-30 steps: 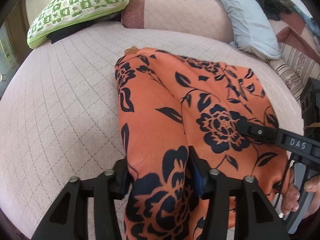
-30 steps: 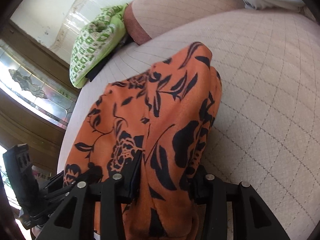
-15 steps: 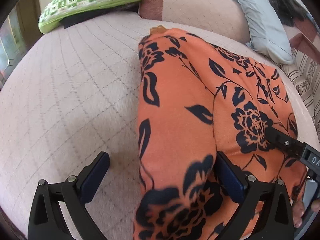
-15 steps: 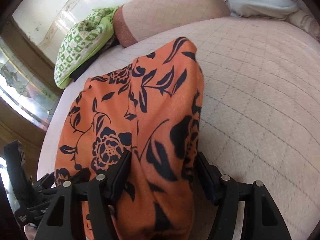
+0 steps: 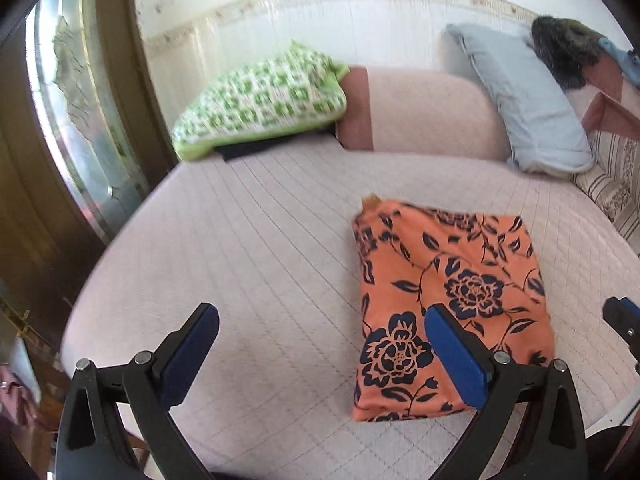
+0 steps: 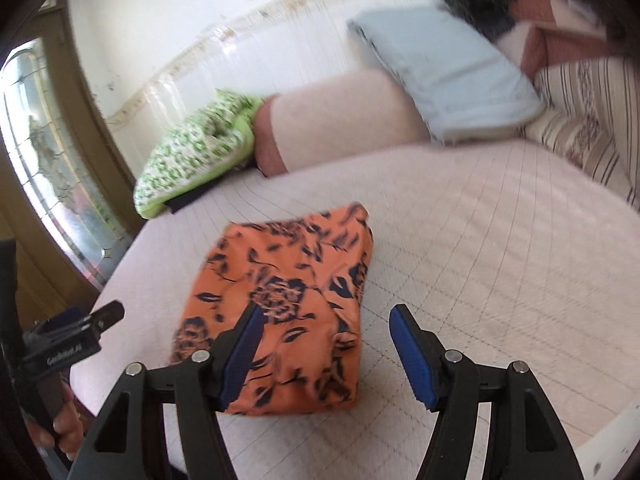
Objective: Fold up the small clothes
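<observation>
Now, cloth (image 5: pixel 448 304): folded orange floral packet, lying flat on the bed (image 5: pixel 256 248), near its front edge.
Long axis: roughly 12 to 6 in the left view; a tan tag pokes out at the far corner, about 11 o'clock.
Left gripper (image 5: pixel 320 344): jaws wide apart, empty, above the bed at the cloth's 9 o'clock.
Right gripper (image 6: pixel 326 344): jaws apart, empty, over the cloth's near right edge.
Risk: soft layers may spring open unpressed; a low finger could snag the near edge and undo the fold.

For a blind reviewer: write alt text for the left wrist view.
A folded orange floral garment lies flat on a pale quilted bed, released. The left gripper hangs above it, fingers wide open and empty. Green checked pillow and grey pillow sit behind.
</observation>
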Demonstrator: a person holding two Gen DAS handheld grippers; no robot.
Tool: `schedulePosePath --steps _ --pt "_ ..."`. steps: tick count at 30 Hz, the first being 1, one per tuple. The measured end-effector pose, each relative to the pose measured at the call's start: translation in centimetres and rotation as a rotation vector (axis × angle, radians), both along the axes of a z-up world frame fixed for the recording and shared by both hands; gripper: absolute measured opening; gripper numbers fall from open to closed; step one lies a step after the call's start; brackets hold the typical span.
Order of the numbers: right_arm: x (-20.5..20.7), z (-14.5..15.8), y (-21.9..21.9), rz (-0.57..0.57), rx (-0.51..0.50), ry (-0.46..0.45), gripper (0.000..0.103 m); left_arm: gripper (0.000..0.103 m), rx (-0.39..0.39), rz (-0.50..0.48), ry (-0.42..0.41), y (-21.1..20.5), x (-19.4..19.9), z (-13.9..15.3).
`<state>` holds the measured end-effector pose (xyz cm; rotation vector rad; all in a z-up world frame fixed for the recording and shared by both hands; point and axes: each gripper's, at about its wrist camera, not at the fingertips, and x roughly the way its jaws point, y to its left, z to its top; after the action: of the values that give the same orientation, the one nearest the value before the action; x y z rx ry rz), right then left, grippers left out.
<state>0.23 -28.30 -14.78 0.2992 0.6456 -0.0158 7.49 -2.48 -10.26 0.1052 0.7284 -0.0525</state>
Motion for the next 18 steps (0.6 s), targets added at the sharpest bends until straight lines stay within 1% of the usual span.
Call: schedulePosePath --steps 2,4,9,11,13,18 --pt "-0.9 1.8 1.1 0.025 -0.022 -0.029 0.069 0.103 0.016 0.008 -0.021 0.3 -0.7 1.2" --pt "-1.7 3.3 2.1 0.046 -0.044 -0.051 0.069 0.103 0.015 0.006 -0.042 0.8 -2.3 2.8" --pt "-3.0 5.9 4.2 0.083 -0.078 -0.079 0.069 0.103 0.010 0.016 -0.098 1.8 -4.2 5.9" --pt "-3.4 6.6 4.7 0.081 -0.081 -0.082 0.069 0.103 0.004 0.022 -0.122 2.2 -5.0 7.1" --pt "-3.6 7.2 4.9 0.060 -0.094 -0.083 0.069 0.103 0.003 0.033 -0.141 2.5 -5.2 7.7" --pt "-3.7 8.5 6.1 0.015 -0.156 -0.082 0.069 0.103 0.003 0.066 -0.175 3.3 -6.0 9.3"
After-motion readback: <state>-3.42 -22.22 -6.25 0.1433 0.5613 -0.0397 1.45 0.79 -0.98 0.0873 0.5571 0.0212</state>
